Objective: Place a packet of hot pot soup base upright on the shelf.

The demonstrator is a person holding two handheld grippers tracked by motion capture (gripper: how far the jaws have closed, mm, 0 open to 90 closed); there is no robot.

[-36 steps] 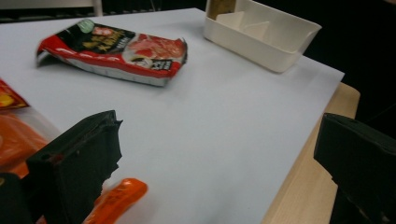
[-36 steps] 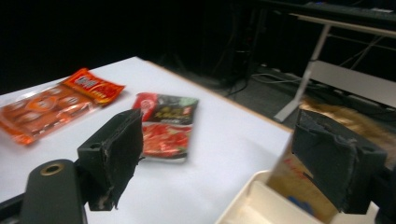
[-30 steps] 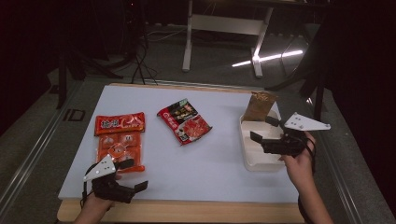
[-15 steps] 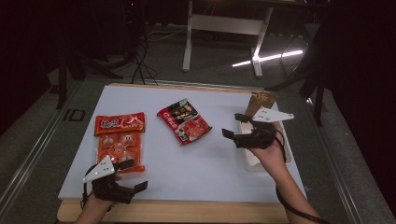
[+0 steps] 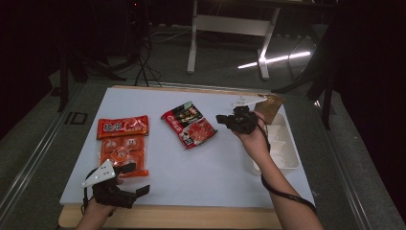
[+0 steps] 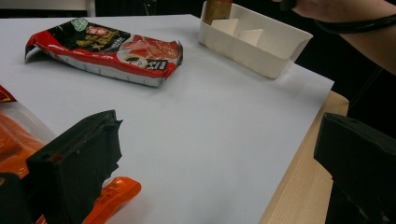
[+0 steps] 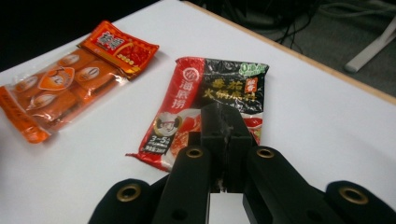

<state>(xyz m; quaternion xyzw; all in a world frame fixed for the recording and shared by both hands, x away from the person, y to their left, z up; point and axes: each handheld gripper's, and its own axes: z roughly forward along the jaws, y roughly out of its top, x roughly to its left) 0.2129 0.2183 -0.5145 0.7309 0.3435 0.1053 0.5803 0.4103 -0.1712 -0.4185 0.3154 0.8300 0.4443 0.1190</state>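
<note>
Nearest the person, the left gripper (image 5: 125, 194) is resting with its jaws spread wide and empty at the table's (image 5: 215, 182) front edge, just beside the orange packet (image 5: 123, 143). Farther out, the right gripper (image 5: 221, 119) is hovering by the red soup packet (image 5: 189, 125) mid-table, jaws having just clamped together on nothing, likely lining up a pickup. The right gripper view is showing those jaws (image 7: 225, 135) meeting over the packet (image 7: 210, 102), while the left gripper view is revealing the white tray (image 6: 254, 39) beyond.

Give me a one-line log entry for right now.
right gripper: shut, empty, above red-black packet | left gripper: open, idle by orange packet
</note>
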